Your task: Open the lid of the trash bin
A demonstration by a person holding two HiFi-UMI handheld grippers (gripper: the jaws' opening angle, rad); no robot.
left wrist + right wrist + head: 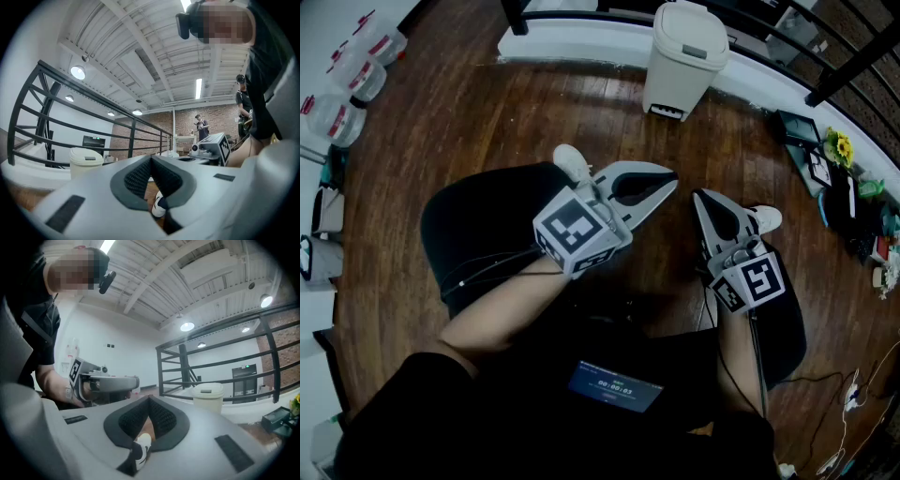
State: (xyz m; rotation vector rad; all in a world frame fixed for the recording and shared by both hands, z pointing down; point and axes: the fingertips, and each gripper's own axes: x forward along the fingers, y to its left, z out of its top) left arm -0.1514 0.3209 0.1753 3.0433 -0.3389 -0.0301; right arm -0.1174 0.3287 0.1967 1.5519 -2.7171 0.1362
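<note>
Wood floor lies wide between me and the trash bin, which stands well ahead against the white ledge, lid down. Left claw is pinched together, tips meeting, nothing in it. Right claw is the same. Both are low over my shoes. Best way, I judge: walk in close first, then part one claw, catch the lid's front edge from below and lift along its hinge arc without tipping the light bin.
</note>
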